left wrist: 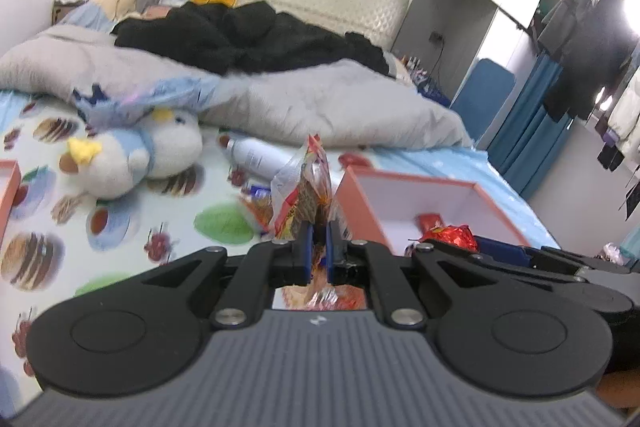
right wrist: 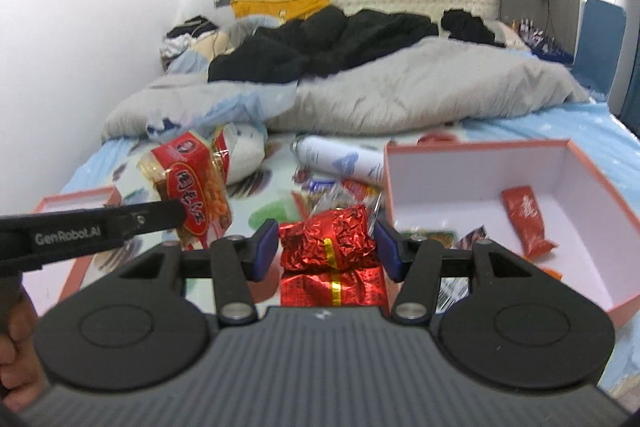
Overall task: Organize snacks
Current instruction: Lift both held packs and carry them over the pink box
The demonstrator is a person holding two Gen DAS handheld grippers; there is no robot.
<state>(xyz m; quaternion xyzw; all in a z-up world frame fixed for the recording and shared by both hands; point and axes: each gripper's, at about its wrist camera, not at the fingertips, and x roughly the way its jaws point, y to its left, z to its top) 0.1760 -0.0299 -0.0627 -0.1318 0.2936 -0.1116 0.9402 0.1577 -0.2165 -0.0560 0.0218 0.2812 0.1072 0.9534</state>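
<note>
Snacks: partly sorted; open pink box [right wrist: 476, 149] sits ahead and right of the right jaws, already holding a red sachet [right wrist: 526, 223] and a few small packets near its front wall; most of its floor is bare.

Left gripper [left wrist: 319, 247]: jaws nearly closed, pinching a thin edge of the peanut bag [left wrist: 306, 187]; bag stands up out of the jaws, clear of the bed; the right wrist view shows the same bag [right wrist: 192, 183] hanging off the left gripper's finger, ahead-left of the right jaws.

Right gripper [right wrist: 326, 247]: jaws partway open, pads pressed on both sides of the red foil packet [right wrist: 330, 239]; packet sits square between them, held.

Left to do, judging by what lies around: both held items not yet placed; a loose heap of wrapped snacks [right wrist: 340, 189] lies on the sheet just beyond the right jaws, beside the box's left wall; second pink box [right wrist: 74, 201] sits left of the jaws, contents not readable.

Clearance: box's near-left corner is close to the right jaws, so the packet likely needs to go over the wall, not through it; white spray can [right wrist: 340, 157] and plush toy [left wrist: 136, 155] lie beyond the heap; grey duvet [right wrist: 400, 99] further back; room above the box looks free; the two grippers are close side by side, collision risk if they cross.
</note>
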